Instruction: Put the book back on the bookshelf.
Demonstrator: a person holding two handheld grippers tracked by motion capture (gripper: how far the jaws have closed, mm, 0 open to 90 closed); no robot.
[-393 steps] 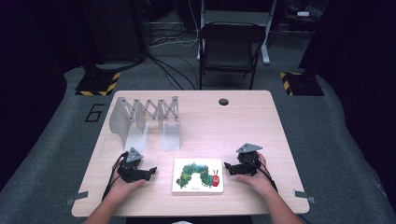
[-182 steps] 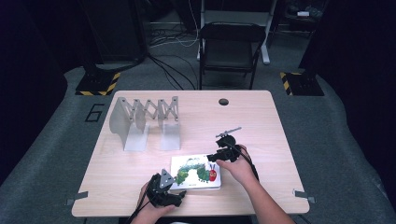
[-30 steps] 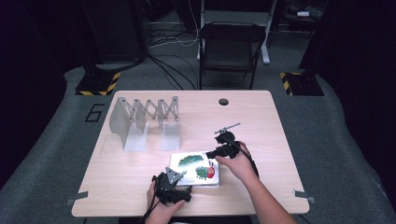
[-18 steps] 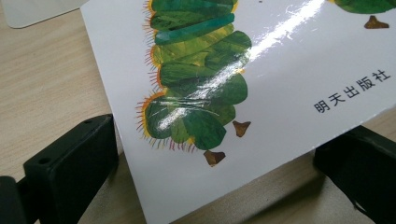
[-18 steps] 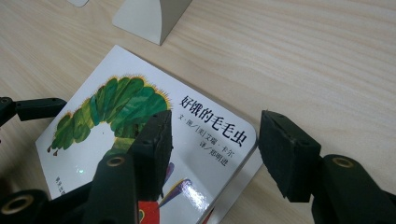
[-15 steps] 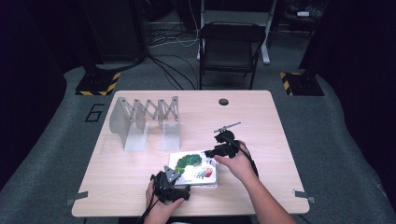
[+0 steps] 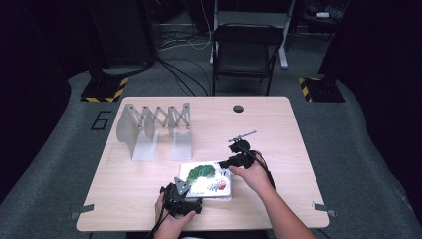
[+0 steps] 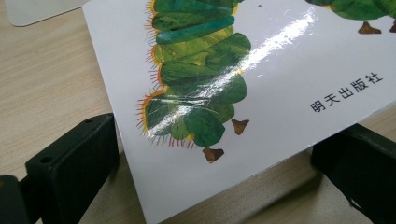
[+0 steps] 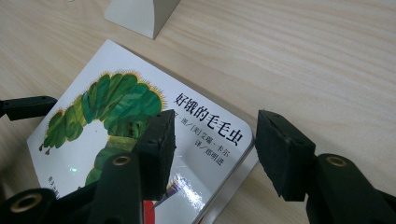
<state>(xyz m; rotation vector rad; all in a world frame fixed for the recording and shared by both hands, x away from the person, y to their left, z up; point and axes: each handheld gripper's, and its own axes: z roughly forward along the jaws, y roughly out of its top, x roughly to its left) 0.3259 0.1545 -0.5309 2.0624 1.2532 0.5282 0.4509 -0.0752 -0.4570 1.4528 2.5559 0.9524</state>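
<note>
The white glossy board book with a green caterpillar on its cover point(image 7: 206, 179) is lying near the table's near edge, its near left corner being lifted off the light wooden table point(image 7: 278, 129). In the left gripper view the book's far edges are running out of frame, and whether the black pads are pressing its sides is hard to tell. The left gripper point(image 7: 191, 203) is sitting with its jaws spread wide on either side of that corner. The right gripper point(image 7: 225, 164) is straddling the book's far right corner, its jaws having just been closing yet standing apart from it. The grey metal folding rack point(image 7: 154, 127) is holding nothing. Compared with six seconds earlier, the cover is tilting more steeply.
</note>
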